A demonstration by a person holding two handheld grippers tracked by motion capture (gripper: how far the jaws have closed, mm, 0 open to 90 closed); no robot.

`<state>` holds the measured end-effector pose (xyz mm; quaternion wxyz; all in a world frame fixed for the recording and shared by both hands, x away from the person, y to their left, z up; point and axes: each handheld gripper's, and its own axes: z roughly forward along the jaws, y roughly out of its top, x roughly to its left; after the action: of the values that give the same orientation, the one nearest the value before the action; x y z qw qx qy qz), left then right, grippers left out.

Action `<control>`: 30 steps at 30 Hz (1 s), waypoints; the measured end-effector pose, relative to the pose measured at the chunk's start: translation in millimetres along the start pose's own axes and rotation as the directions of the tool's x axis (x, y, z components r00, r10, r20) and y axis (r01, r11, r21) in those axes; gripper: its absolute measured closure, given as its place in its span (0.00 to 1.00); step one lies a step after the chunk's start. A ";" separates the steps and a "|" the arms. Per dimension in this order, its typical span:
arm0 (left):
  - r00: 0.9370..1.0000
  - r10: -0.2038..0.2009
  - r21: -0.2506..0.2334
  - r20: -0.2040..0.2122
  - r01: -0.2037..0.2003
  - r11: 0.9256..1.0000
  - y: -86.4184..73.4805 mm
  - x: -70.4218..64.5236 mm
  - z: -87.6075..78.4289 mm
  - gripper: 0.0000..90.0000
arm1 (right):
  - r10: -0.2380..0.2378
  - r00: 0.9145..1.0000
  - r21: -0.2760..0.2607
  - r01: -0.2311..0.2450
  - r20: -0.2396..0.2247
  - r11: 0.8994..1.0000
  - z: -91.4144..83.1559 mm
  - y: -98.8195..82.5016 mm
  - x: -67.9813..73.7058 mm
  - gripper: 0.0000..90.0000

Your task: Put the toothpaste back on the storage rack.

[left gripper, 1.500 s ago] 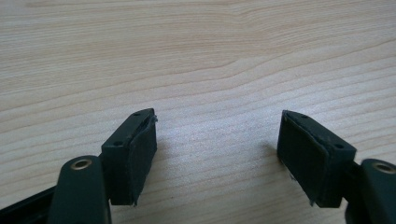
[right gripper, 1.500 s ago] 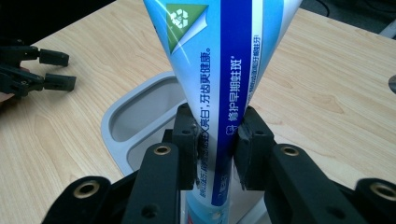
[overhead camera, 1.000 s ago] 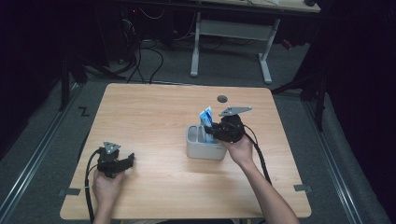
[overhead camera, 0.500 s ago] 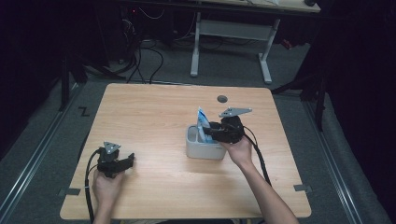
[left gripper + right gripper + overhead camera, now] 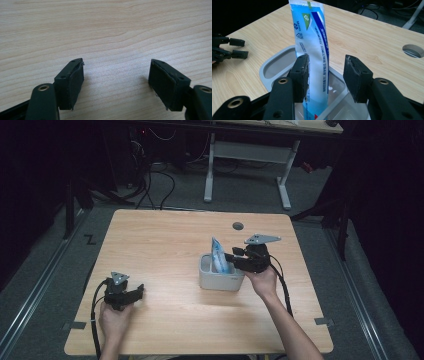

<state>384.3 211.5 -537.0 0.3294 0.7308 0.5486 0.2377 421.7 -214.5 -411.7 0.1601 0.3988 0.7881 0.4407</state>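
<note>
Toothpaste tube [image 5: 313,47] is standing upright in the grey bin [image 5: 220,279] near mid-table, and I am letting go of it: the right gripper [image 5: 325,75] jaws have just been opening, one pad brushing it, the other clear. I am backing out straight, minding the bin rim. Left gripper [image 5: 116,82] is resting spread and empty on bare table [image 5: 160,240], well apart.

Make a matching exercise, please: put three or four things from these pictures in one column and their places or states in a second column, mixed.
Things:
1. blue-and-white tube
2. grey tub
3. left gripper
4. round hole

Places or states:
A. set into the table near its far edge
B. stands upright in the tub
C. open, low over bare wood
D. sits mid-table, holding the tube

Pairs: 1-B, 2-D, 3-C, 4-A
</note>
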 end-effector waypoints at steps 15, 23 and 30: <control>1.000 0.000 -0.001 0.000 0.000 1.000 0.0 0.0 0.1 0.32 | 0.023 0.999 -0.027 -0.023 0.027 0.999 -16.4 -2.9 -10.1 0.61; 1.000 -0.001 -0.001 0.001 0.001 1.000 0.0 0.1 0.1 0.32 | 0.038 0.999 -0.039 -0.036 0.032 0.999 -23.6 -6.4 -16.4 0.59; 1.000 -0.001 -0.001 0.001 0.001 1.000 0.0 0.1 0.1 0.32 | 0.043 0.998 -0.050 -0.041 0.041 0.998 -29.4 -8.6 -20.1 0.59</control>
<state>384.3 211.5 -537.1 0.3302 0.7305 0.5485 0.2377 412.4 -249.1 -404.3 0.1771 0.4203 0.7652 0.4545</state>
